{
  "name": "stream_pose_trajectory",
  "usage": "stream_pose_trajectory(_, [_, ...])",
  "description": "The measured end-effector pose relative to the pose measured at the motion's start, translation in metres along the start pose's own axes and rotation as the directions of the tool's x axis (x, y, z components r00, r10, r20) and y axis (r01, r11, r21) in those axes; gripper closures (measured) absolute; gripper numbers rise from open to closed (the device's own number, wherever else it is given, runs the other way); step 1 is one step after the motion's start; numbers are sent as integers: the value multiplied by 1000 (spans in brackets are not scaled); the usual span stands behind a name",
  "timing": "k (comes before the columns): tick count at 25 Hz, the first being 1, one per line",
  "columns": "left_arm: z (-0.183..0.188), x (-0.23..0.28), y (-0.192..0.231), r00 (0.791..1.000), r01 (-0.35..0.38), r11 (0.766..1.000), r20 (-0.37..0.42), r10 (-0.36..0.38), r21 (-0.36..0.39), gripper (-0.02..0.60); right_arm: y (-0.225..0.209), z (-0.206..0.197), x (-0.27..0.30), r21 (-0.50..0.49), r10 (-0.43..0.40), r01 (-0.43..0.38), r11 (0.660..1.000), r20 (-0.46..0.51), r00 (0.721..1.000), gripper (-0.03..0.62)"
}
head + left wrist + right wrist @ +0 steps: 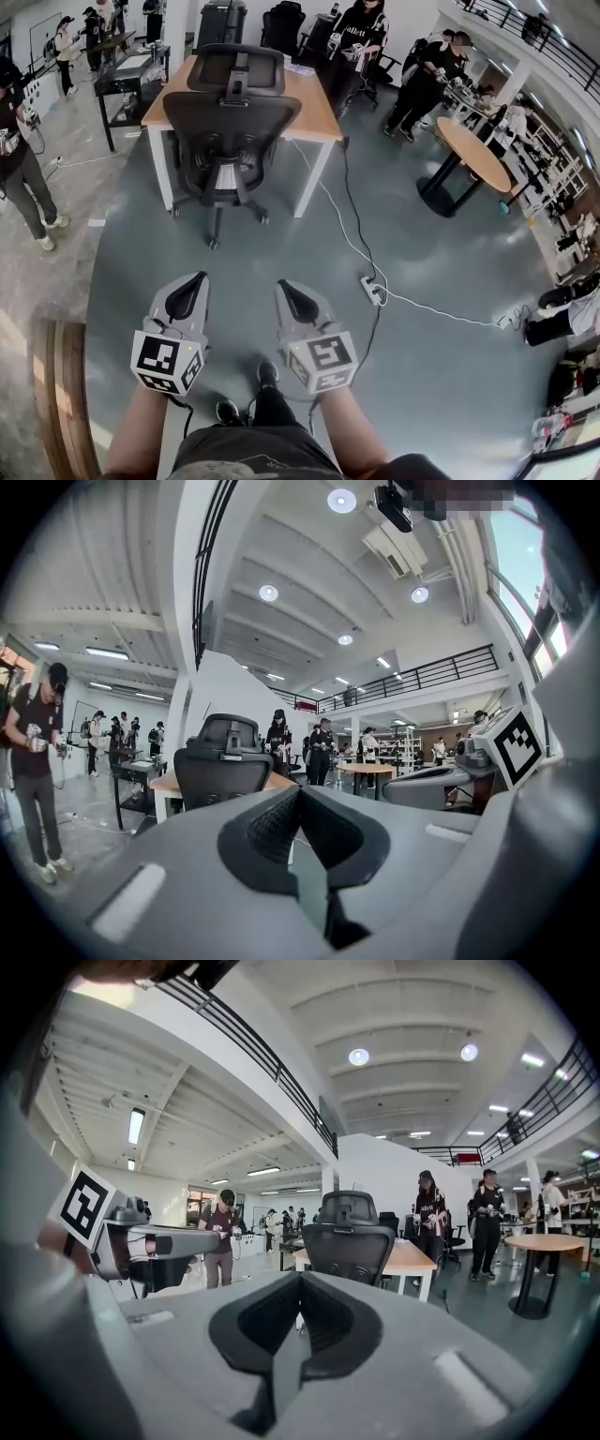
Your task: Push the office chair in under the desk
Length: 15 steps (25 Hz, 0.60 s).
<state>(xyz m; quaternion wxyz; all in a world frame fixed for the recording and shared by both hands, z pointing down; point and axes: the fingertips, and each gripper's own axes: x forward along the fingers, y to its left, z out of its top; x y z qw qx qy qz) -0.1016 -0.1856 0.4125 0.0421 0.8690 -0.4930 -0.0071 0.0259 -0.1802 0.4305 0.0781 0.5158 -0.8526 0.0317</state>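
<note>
The chair [230,141] stands at the near edge of the desk [316,108], between the desk's two white near legs, with its mesh back turned to the person. Its headrest shows against the wooden top, and its wheeled base rests on the grey floor on the near side. Whether the seat reaches under the top cannot be told.

Both grippers hang low in the near part of the scene, well apart from the chair, side by side and pointing toward it. The left gripper [198,278] has its jaws together with nothing between them. The right gripper [285,285] is the same: jaws pressed tip to tip, empty. Each carries a marker cube at its near end.

To the right of the desk a cable runs across the floor to a power strip [373,291]. Farther right stands a round table [474,155] with people behind it. At the far left is a black cart [131,73], and a person [21,164] stands at the left edge.
</note>
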Motion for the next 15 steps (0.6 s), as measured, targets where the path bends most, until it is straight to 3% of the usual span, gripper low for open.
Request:
stream_pose_trajectory(6, [6,-12,3,1000,-14,1000,20,14,3,563,7,9,-1,67,18,-21,998,41,999,603])
stream_pose_trajectory(15, [6,-17,7,999,-32,999,14,32,-7,564,10,8,-5,51,17,-18,999,28,999,603])
